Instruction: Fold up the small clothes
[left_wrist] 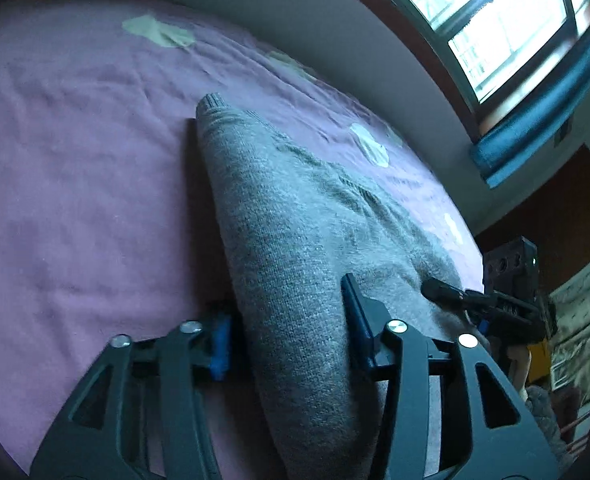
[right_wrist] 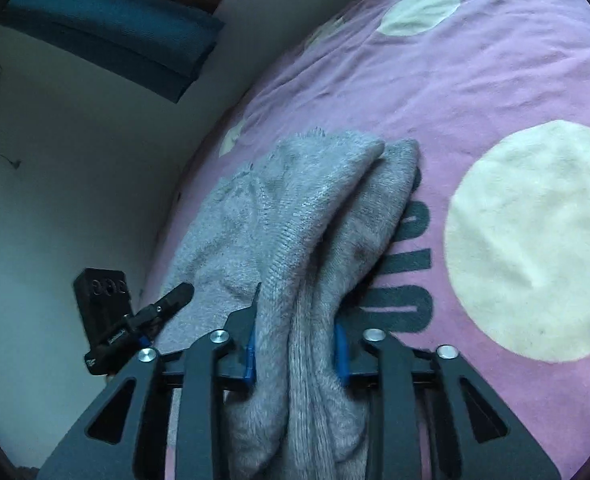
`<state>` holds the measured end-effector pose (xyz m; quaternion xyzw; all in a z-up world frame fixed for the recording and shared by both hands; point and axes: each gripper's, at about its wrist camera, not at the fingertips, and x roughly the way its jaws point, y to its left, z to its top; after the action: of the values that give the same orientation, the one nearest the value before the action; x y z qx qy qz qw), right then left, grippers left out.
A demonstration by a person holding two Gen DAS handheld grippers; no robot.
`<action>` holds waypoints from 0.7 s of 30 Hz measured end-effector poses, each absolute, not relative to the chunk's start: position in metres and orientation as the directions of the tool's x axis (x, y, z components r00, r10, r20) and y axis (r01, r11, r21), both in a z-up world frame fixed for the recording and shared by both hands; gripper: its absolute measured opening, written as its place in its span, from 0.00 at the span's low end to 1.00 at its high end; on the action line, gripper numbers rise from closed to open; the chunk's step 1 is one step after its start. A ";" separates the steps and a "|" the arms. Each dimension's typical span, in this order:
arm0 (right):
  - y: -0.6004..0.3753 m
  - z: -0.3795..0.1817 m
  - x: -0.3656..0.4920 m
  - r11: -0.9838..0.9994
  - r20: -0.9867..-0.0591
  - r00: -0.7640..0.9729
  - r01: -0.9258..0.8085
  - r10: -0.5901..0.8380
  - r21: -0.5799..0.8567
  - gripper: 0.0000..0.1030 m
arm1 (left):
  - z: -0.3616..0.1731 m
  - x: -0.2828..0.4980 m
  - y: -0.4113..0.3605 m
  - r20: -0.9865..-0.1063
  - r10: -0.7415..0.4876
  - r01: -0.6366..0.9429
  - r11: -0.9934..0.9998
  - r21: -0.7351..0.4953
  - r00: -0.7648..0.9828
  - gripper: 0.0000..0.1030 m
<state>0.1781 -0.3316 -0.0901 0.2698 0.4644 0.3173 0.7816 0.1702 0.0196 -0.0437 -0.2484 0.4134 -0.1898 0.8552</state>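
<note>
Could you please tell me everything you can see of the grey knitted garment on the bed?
The grey knitted garment is a soft, fuzzy knit, doubled over in thick rolled folds, with a ribbed edge at its far end. It lies on the pink blanket near the bed's wall side. A bunched fold runs between the fingers of the left gripper and another between those of the right gripper.

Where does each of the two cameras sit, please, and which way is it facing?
Left wrist: on the left gripper, looking along its fingers over the grey sweater on the pink blanket towards the window; the right gripper shows at right.
Right wrist: on the right gripper, looking over the sweater's bunched folds towards the wall; the left gripper shows at left.
Shared: sweater, blanket, each other's gripper.
</note>
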 end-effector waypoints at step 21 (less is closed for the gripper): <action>-0.338 -0.086 0.099 0.655 -0.587 0.301 -0.243 0.752 0.715 0.21 | -0.035 0.110 -0.005 -0.646 -0.634 0.213 0.764 -0.610 0.425 0.24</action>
<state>0.0992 -0.3383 -0.0859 0.2576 0.4933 0.3254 0.7644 0.1104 -0.0054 -0.0350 -0.2247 0.4689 -0.2602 0.8136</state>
